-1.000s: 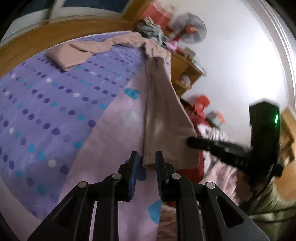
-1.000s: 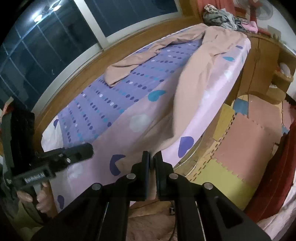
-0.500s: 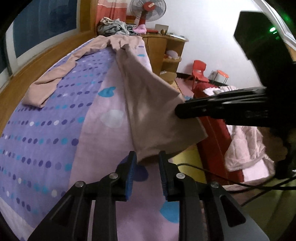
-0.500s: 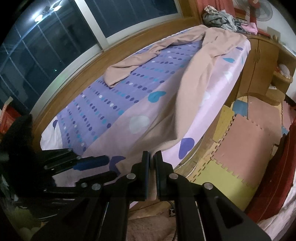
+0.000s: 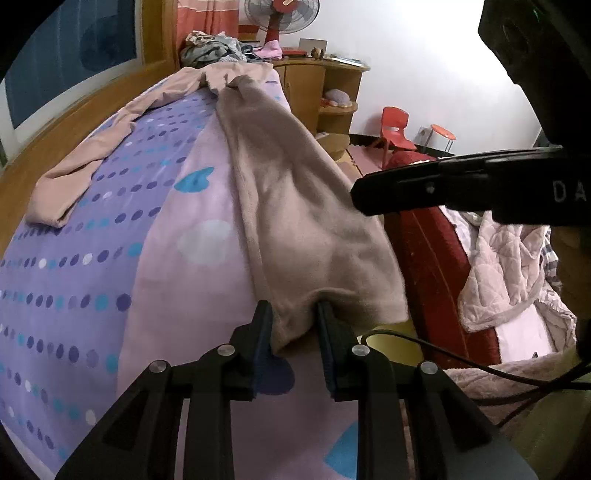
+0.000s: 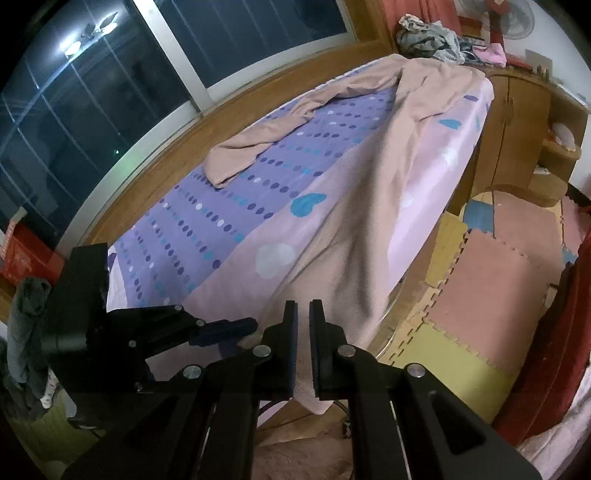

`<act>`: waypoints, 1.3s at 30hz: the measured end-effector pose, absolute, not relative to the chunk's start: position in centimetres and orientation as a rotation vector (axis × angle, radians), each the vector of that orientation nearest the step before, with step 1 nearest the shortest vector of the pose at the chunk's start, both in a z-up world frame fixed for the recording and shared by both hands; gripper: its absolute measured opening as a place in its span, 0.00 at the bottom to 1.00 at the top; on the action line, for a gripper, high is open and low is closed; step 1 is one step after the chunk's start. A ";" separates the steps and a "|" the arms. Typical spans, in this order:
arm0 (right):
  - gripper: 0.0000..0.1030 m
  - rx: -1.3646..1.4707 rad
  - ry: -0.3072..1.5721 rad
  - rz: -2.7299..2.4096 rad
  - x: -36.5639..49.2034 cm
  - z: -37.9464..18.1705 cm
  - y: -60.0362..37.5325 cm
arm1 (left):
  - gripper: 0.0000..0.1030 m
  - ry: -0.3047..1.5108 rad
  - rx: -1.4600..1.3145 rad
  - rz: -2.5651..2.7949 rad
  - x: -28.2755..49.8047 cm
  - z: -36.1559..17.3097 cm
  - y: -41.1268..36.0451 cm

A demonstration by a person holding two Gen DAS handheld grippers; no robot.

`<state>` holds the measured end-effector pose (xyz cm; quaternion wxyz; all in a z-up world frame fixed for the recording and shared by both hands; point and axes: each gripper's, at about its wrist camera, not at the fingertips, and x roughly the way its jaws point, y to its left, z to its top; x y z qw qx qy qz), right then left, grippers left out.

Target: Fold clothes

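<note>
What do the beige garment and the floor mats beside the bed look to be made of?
The beige garment looks like soft fleece or brushed knit: matte, fuzzy nap, limp rounded folds. The floor mats look like foam puzzle tiles: flat, matte pastel squares with toothed interlocking edges. Both are judged by look only.

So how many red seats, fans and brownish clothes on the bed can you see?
Red chair: 1
Red stool: 1
Fan: 1
Beige garment stretched along the bed: 1
Total: 4
</note>
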<state>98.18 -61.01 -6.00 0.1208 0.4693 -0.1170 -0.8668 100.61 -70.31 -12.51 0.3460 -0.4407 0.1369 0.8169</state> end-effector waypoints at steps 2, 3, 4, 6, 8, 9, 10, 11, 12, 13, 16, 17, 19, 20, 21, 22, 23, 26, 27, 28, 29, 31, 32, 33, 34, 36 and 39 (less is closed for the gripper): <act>0.05 1.368 -0.329 -2.532 98.1 -6.0 -61.2 | 0.24 0.367 -1.141 2.118 100.6 -12.6 -70.2; 0.05 1.364 -0.324 -2.535 98.1 -5.9 -61.2 | 0.24 0.372 -1.138 2.117 100.6 -12.6 -70.1; 0.05 1.366 -0.328 -2.538 98.1 -5.9 -61.0 | 0.24 0.373 -1.136 2.116 100.6 -12.6 -70.1; 0.05 1.381 -0.352 -2.540 98.0 -6.1 -60.6 | 0.24 0.376 -1.132 2.114 100.6 -12.7 -70.0; 0.05 1.411 -0.389 -2.534 97.8 -6.5 -60.0 | 0.15 0.318 -1.126 2.143 100.2 -12.3 -70.7; 0.05 1.429 -0.411 -2.535 97.7 -6.8 -59.8 | 0.05 0.281 -1.122 2.162 100.0 -12.1 -71.1; 0.05 1.436 -0.431 -2.539 97.7 -6.9 -59.5 | 0.03 0.243 -1.118 2.180 99.8 -11.8 -71.5; 0.05 1.439 -0.451 -2.544 97.8 -7.0 -59.2 | 0.03 0.156 -1.107 2.211 99.5 -11.2 -72.5; 0.05 1.441 -0.471 -2.549 97.9 -7.1 -58.9 | 0.03 0.012 -1.096 2.252 99.0 -10.3 -74.5; 0.05 1.432 -0.481 -2.555 98.0 -7.0 -58.7 | 0.03 -0.115 -1.093 2.289 98.6 -9.6 -76.3; 0.06 1.402 -0.498 -2.569 98.2 -6.6 -58.1 | 0.03 -0.363 -1.132 2.417 97.5 -9.7 -82.0; 0.06 1.405 -0.499 -2.567 98.1 -6.7 -58.0 | 0.03 -0.413 -1.167 2.438 97.2 -10.3 -83.4; 0.06 1.416 -0.502 -2.555 97.9 -7.0 -57.9 | 0.02 -0.490 -1.266 2.477 96.9 -12.0 -85.9; 0.06 1.427 -0.505 -2.544 97.8 -7.3 -58.0 | 0.01 -0.516 -1.303 2.499 97.0 -12.7 -86.9; 0.06 1.431 -0.504 -2.534 97.7 -7.4 -58.0 | 0.01 -0.535 -1.330 2.522 97.2 -13.2 -87.8; 0.06 1.433 -0.502 -2.524 97.6 -7.6 -58.1 | 0.01 -0.557 -1.348 2.533 97.3 -13.6 -88.5; 0.07 1.434 -0.496 -2.515 97.5 -7.7 -58.2 | 0.01 -0.583 -1.352 2.526 97.5 -13.7 -88.9; 0.15 1.433 -0.473 -2.502 97.0 -7.9 -58.3 | 0.02 -0.625 -1.340 2.470 97.8 -13.7 -89.1; 0.18 1.434 -0.463 -2.504 96.8 -8.0 -58.5 | 0.02 -0.619 -1.334 2.451 97.9 -13.5 -88.7; 0.20 1.436 -0.452 -2.502 96.6 -8.1 -58.7 | 0.06 -0.607 -1.330 2.431 98.0 -13.3 -88.3; 0.24 1.439 -0.442 -2.501 96.4 -8.1 -59.0 | 0.15 -0.593 -1.331 2.414 98.0 -13.2 -87.7; 0.28 1.441 -0.434 -2.485 96.0 -8.3 -59.4 | 0.22 -0.567 -1.349 2.399 97.7 -12.9 -86.6; 0.30 1.439 -0.430 -2.474 95.9 -8.4 -59.6 | 0.22 -0.561 -1.353 2.395 97.7 -12.8 -86.1; 0.30 1.436 -0.425 -2.468 95.8 -8.5 -59.8 | 0.22 -0.562 -1.359 2.388 97.8 -12.7 -85.7; 0.30 1.432 -0.420 -2.464 95.8 -8.5 -59.8 | 0.22 -0.567 -1.367 2.380 97.9 -12.6 -85.2; 0.31 1.423 -0.416 -2.457 95.6 -8.6 -59.7 | 0.22 -0.568 -1.376 2.374 98.0 -12.3 -84.4; 0.31 1.409 -0.483 -2.446 95.1 -8.7 -58.6 | 0.22 -0.560 -1.389 2.373 98.2 -12.0 -83.3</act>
